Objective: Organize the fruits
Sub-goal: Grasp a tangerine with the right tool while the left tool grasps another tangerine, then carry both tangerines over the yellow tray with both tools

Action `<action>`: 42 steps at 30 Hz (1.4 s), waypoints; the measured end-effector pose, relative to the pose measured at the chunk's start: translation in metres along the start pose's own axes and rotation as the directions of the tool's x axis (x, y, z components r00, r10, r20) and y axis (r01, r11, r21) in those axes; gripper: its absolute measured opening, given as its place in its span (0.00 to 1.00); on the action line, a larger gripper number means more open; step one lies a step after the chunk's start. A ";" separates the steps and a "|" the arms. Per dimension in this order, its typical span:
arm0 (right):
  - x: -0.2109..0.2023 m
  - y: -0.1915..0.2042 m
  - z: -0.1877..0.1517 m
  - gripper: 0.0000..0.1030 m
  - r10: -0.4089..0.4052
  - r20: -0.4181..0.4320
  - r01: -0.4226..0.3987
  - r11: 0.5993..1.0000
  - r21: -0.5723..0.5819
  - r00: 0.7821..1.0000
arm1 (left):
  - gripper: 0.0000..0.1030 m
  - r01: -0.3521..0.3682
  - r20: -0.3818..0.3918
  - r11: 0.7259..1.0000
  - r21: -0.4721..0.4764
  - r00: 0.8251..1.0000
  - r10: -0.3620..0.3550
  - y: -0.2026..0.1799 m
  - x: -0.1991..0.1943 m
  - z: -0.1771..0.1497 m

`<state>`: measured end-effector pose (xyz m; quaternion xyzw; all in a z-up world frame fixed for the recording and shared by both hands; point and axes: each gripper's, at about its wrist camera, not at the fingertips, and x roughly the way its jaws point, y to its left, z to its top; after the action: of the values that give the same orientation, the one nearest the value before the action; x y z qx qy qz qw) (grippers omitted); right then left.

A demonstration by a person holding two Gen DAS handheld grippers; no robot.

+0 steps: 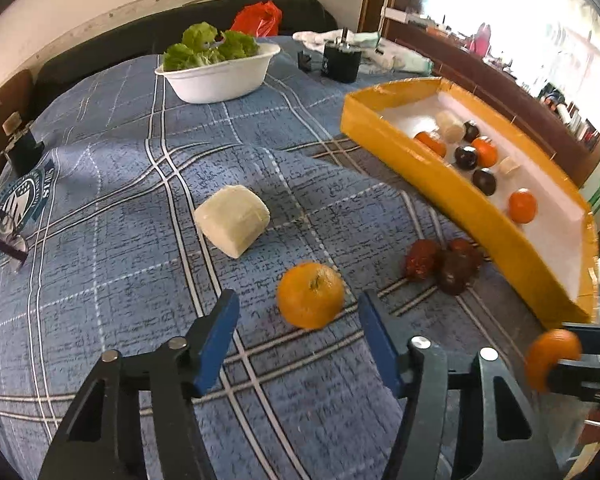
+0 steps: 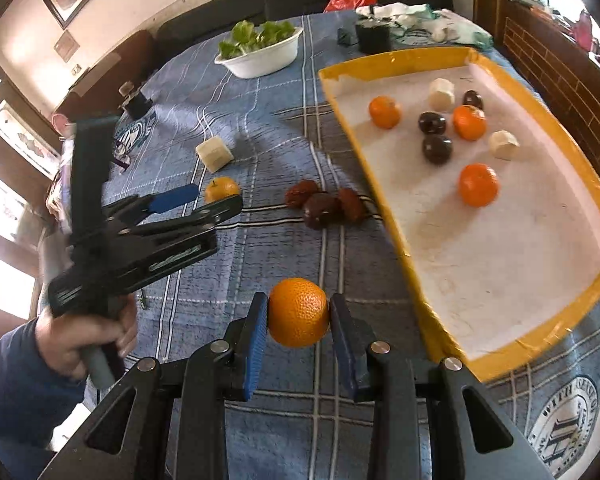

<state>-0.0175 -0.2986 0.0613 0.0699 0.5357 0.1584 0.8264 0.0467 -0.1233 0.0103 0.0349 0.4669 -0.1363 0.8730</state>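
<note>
While the right gripper [image 2: 298,312] holds an orange [image 2: 298,312] squarely between its two blue pads, with the pads pressing on the fruit's left and right sides, the fruit sits clear above the blue checked cloth [image 2: 260,128]. The same held orange appears at the right edge of the left wrist view, blurred.

The left gripper [image 1: 298,312] stands partly open and has nothing in its grip. A second orange [image 1: 310,295] lies on the cloth just beyond its blue fingertips [image 1: 220,320], roughly in line with the gap; no pad touches it. In the right wrist view this gripper is seen from the side, held by a hand [image 2: 82,338] in a dark blue sleeve [image 2: 16,396].

A yellow-walled tray [image 2: 384,220] with a white floor sits to the right. It contains three oranges, three dark round fruits and two pale blocks, all lying apart or loosely grouped toward the far end.

On the cloth just beside the tray's near wall lies a cluster of three dark red fruits [image 1: 444,262], touching one another. A larger pale block [image 1: 233,219] lies well apart from them, farther to the left.

At the far side of the cloth stands a white bowl [image 1: 220,80] filled with green leaves [image 1: 212,46]. A red bag [image 1: 258,20] lies behind it.
</note>
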 end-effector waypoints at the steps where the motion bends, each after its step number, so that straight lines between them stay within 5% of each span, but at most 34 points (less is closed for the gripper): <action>1: -0.002 -0.001 -0.001 0.33 -0.002 0.004 0.002 1.000 0.002 1.000 | 0.55 -0.003 -0.005 1.000 0.000 1.000 0.003 0.000 0.004 0.000; 4: -0.005 -0.004 -0.002 0.33 0.001 0.008 -0.001 1.000 0.008 1.000 | 0.47 -0.022 0.015 0.999 0.025 1.000 0.022 -0.002 0.007 0.002; 6: -0.005 -0.004 -0.004 0.33 0.005 0.006 -0.005 1.000 0.011 1.000 | 0.31 -0.011 0.016 1.000 0.025 1.000 0.010 -0.003 0.006 0.002; 19: 0.018 0.027 0.001 0.33 0.065 -0.029 -0.065 0.998 -0.018 0.997 | 0.31 0.008 0.016 1.000 -0.025 1.000 -0.008 -0.006 -0.042 -0.061; 31: 0.022 0.055 0.005 0.33 0.106 -0.022 -0.107 0.992 -0.071 0.994 | 0.31 -0.138 0.081 0.990 0.002 0.987 0.137 0.011 -0.072 -0.062; 42: 0.012 0.054 0.004 0.33 0.107 0.004 -0.107 0.992 -0.069 0.994 | 0.31 -0.178 0.120 0.983 0.053 0.978 0.171 0.003 -0.082 -0.054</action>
<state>-0.0190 -0.2434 0.0680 0.0708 0.5223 0.2206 0.8207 -0.0395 -0.0935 0.0473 0.0957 0.4063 -0.0757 0.9056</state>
